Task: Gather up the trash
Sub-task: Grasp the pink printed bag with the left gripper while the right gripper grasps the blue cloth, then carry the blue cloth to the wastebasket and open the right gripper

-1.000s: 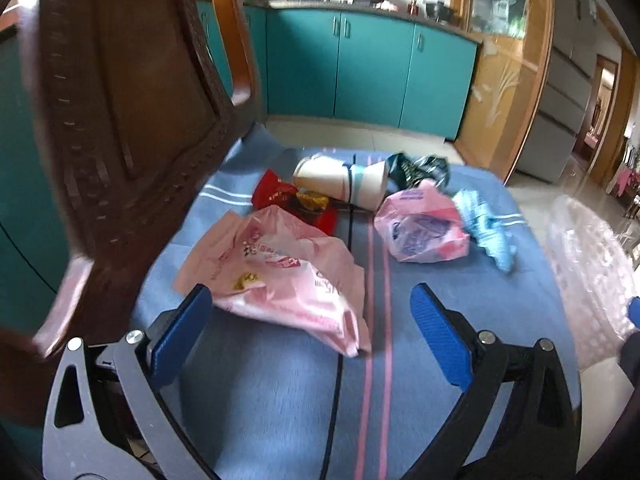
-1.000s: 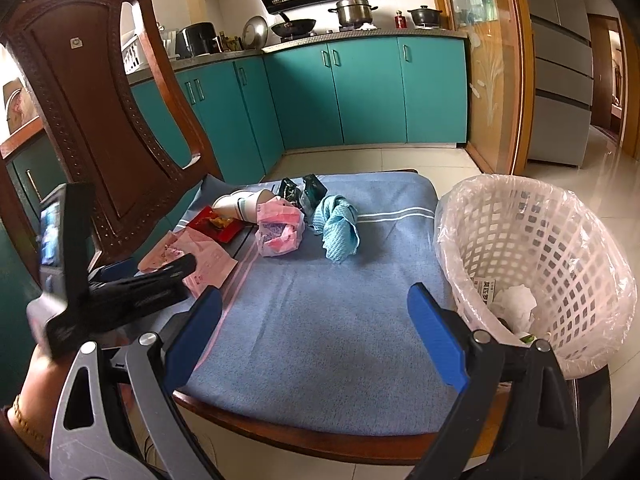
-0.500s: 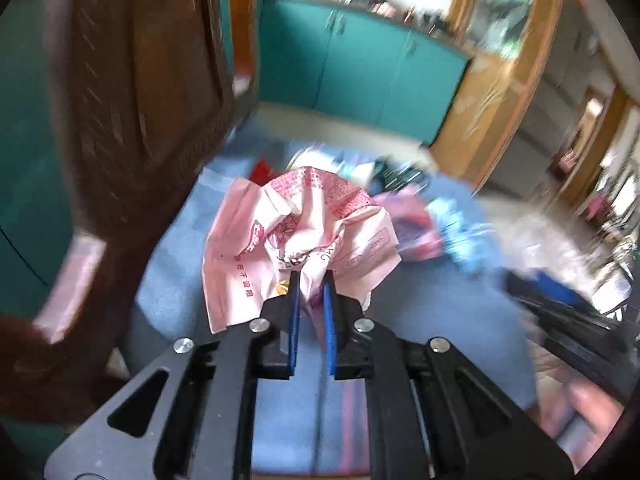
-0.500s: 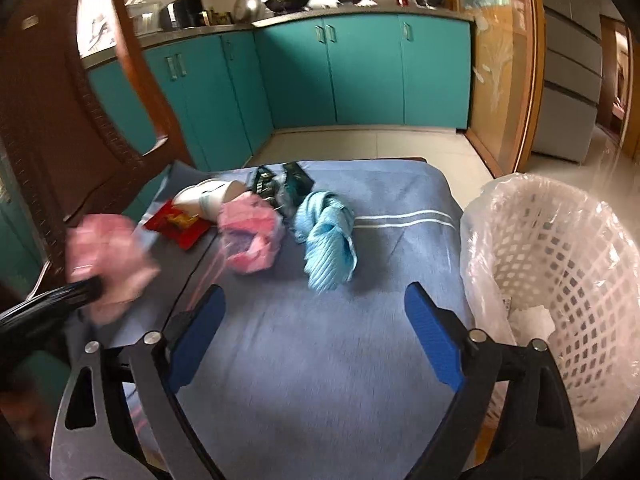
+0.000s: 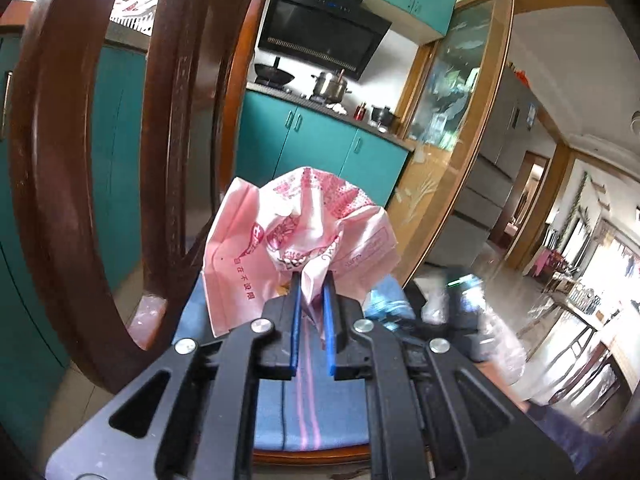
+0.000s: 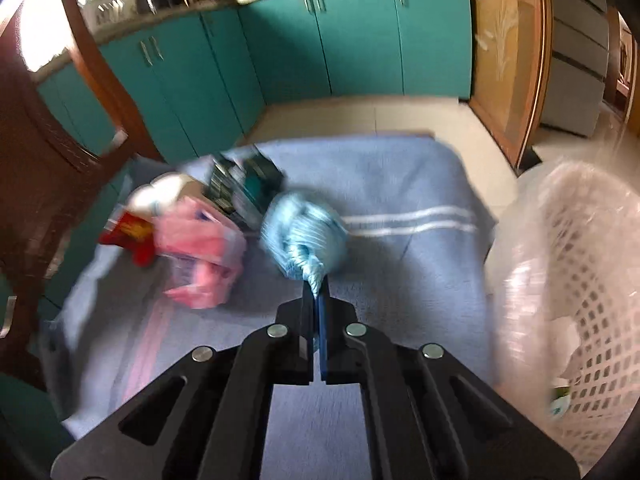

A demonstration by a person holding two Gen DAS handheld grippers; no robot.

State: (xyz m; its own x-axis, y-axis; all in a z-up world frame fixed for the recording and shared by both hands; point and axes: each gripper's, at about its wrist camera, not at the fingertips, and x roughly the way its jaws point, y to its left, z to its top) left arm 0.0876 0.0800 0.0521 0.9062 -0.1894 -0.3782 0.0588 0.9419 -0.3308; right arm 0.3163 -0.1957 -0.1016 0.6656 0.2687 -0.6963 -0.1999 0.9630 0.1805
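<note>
My left gripper (image 5: 312,280) is shut on a crumpled pink wrapper (image 5: 292,236) and holds it up in the air above the table's near edge. My right gripper (image 6: 316,286) is shut on the tail of a light blue wrapper (image 6: 304,232) that lies on the blue tablecloth (image 6: 400,176). Left of it lie a smaller pink bag (image 6: 200,248), a red wrapper (image 6: 128,232), a white paper cup (image 6: 164,196) and a dark green packet (image 6: 244,180). The white lined trash basket (image 6: 580,280) stands at the right.
A dark wooden chair back (image 5: 80,160) rises close on the left of the left gripper. Teal kitchen cabinets (image 6: 320,40) line the far wall. The basket's plastic liner (image 5: 500,344) shows blurred at the right in the left wrist view.
My left gripper shut on the pink wrapper and lifted it off the table. My right gripper moved forward and shut on the light blue wrapper.
</note>
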